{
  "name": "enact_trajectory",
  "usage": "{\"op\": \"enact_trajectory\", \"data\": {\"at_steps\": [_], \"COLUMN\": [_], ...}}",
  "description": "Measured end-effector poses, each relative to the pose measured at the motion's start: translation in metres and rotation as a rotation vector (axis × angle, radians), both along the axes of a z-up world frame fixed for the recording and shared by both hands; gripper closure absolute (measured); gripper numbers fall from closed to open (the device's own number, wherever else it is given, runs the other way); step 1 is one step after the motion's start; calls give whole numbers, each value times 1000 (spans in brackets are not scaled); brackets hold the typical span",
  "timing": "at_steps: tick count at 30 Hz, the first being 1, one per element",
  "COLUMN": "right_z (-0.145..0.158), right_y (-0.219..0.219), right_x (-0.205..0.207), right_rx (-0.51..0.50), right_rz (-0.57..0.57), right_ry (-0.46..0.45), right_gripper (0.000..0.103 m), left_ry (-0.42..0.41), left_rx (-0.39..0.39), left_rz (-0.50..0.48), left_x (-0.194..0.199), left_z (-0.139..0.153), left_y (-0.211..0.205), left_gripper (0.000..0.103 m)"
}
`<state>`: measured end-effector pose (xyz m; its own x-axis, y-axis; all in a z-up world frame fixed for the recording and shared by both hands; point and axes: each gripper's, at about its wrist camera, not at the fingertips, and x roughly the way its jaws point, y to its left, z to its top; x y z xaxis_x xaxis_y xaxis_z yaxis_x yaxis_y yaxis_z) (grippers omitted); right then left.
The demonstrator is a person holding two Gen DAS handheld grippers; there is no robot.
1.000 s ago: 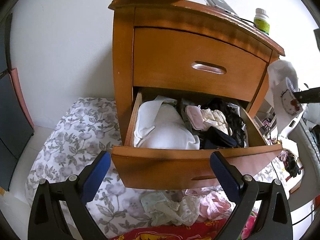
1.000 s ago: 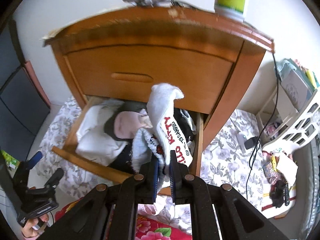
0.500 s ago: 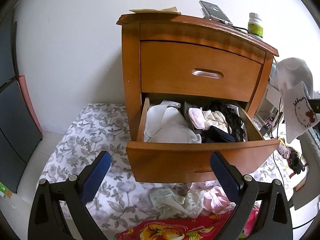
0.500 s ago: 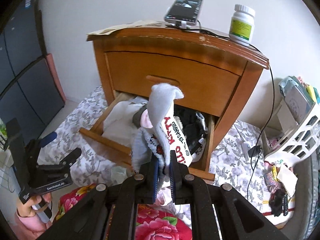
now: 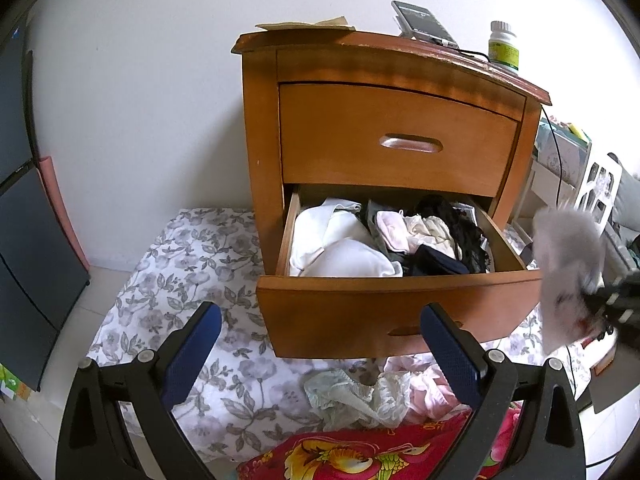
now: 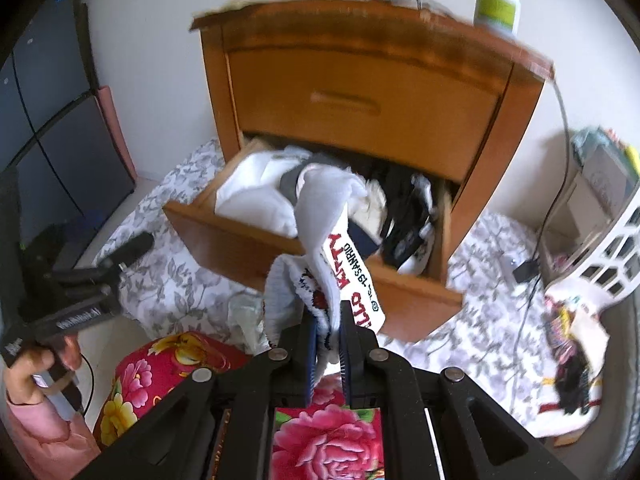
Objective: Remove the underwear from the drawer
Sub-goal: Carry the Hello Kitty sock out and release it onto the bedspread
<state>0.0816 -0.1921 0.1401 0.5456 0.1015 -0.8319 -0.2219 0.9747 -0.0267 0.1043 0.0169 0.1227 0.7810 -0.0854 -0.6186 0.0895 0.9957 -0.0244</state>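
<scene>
The wooden nightstand's lower drawer (image 5: 384,304) stands pulled out, filled with white, pink and black underwear (image 5: 384,244). My right gripper (image 6: 329,322) is shut on white underwear with red lettering (image 6: 332,224), held in the air in front of the drawer (image 6: 248,236). That same garment (image 5: 568,276) appears blurred at the right edge of the left wrist view. My left gripper (image 5: 320,344) is open and empty, low in front of the drawer. A pale green and pink pile of underwear (image 5: 372,396) lies on the floor below the drawer.
A phone (image 5: 424,24) and a pill bottle (image 5: 503,46) sit on the nightstand top. A floral sheet (image 5: 180,288) covers the floor, with a red flowered cloth (image 6: 320,440) nearest me. A white basket (image 6: 612,248) and cables lie at the right, dark panels (image 5: 24,240) at the left.
My right gripper has pulled back and down, away from the drawer, with the white underwear in it. My left gripper has backed away from the nightstand, still open.
</scene>
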Motion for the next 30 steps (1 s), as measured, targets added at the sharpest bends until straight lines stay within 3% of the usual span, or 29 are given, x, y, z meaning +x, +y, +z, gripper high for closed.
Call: {"op": "enact_trajectory", "data": {"at_steps": [6,11,20,30], "right_z": [-70,-108,-149,-172], "right_y": [14,24,31,39], "right_x": [8,17,32,33], "right_rx": [6,4,23,41], "right_rz": [4,-17,-78,-93], "right_ry": [136,186,234,269], "right_gripper": [93,93,93,92], "left_ry": [17,33,62,102], "left_rx": [1,9,26,55], "left_rz": [1,1,-3,-14], "left_x": [4,8,12,16], "left_z": [-5,-10,-18,-31], "left_y": [2,2,1,-8], "left_gripper": [3,3,3,3]}}
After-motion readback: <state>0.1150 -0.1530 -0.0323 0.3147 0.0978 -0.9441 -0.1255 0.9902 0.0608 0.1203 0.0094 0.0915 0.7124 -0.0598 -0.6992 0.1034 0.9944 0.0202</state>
